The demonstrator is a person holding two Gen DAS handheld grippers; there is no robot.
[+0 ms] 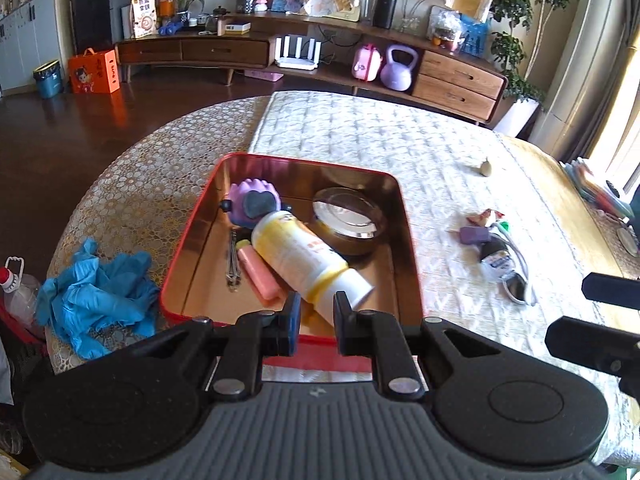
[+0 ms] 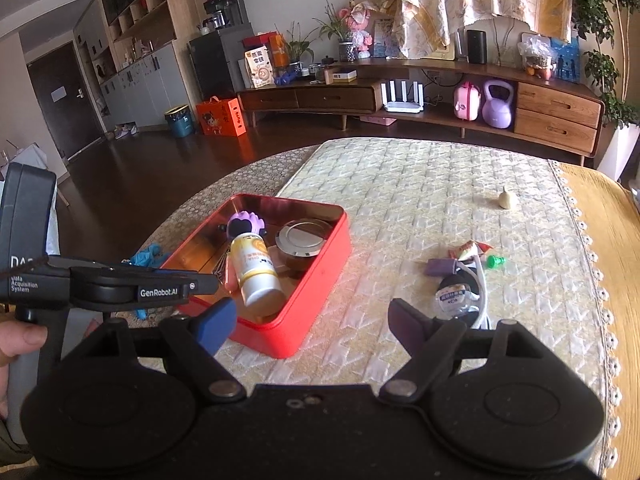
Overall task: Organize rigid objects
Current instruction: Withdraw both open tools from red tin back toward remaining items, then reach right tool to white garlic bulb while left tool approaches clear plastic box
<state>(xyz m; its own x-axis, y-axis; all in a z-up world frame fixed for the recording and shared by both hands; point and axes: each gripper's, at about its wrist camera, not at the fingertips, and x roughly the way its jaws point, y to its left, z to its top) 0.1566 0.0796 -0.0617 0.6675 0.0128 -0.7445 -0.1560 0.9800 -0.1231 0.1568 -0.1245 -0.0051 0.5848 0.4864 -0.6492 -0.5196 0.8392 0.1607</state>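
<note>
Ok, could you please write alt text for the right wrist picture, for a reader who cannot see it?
A red tin on a quilted table holds a yellow-and-white bottle, a purple toy and a lidded jar. The open right tool hangs in front; small clutter lies to the right.

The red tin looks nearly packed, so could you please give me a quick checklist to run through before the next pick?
1. Right tongs open and empty: ok.
2. Left tongs empty: ok; the gap is narrow and nothing sits in it.
3. Red tin has room: cannot tell; the yellow bottle, purple toy and round metal lid already crowd it.
4. Loose items waiting on the cloth: ok; the purple block, green piece and small black jar lie apart from the tin.
5. Free path for the right tongs to that cluster: ok.
6. White cable clear of the jar: not ok; it lies against it.
</note>
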